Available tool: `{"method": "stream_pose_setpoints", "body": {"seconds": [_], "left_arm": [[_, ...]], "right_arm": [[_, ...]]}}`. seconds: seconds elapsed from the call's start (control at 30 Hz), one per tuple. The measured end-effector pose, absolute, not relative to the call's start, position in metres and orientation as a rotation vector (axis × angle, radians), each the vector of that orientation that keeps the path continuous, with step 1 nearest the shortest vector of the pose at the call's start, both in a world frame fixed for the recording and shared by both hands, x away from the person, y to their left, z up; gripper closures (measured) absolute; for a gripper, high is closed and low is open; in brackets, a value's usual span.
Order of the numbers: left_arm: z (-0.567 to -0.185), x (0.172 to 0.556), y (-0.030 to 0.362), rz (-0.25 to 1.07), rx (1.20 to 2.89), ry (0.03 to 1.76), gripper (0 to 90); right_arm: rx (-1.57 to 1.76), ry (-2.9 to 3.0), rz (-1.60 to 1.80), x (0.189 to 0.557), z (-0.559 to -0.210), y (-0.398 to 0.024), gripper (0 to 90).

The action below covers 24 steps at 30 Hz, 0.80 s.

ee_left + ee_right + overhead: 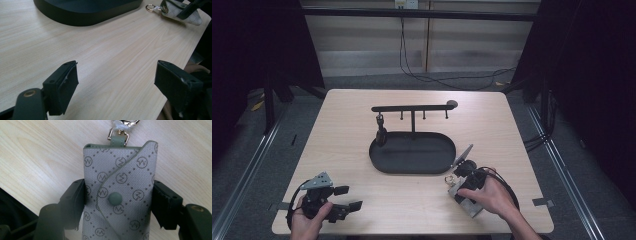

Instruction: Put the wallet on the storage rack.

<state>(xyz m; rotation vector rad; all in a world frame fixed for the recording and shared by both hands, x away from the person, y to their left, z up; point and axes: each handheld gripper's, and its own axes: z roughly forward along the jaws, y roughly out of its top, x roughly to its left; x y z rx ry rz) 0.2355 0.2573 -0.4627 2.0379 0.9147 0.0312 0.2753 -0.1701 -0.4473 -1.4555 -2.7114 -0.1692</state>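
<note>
Right gripper [117, 202]: we see its jaws pinching the grey patterned key pouch [120, 192] on both sides
Pouch: lying on the worktop [362, 125] at 5 o'clock of the black oval tray [412, 165], its clasp ring [448, 178] toward the tray
Left gripper [116, 82]: jaws spread, nothing between them, at 7 o'clock of the tray
Around: we note a black hook rack [412, 107] over the tray, a dark item [381, 134] hanging at its left

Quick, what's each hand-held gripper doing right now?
Left hand-held gripper: open, holding nothing.
Right hand-held gripper: closed on the grey key pouch.
</note>
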Motion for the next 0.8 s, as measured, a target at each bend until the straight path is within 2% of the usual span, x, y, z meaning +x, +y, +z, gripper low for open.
{"method": "stream_pose_setpoints", "body": {"seconds": [0.8], "left_arm": [[-0.464, 0.237, 0.258, 0.025, 2.043, 0.918, 18.6]], "right_arm": [[-1.501, -2.715, -0.224, 0.286, -0.413, -0.182, 33.9]]}}
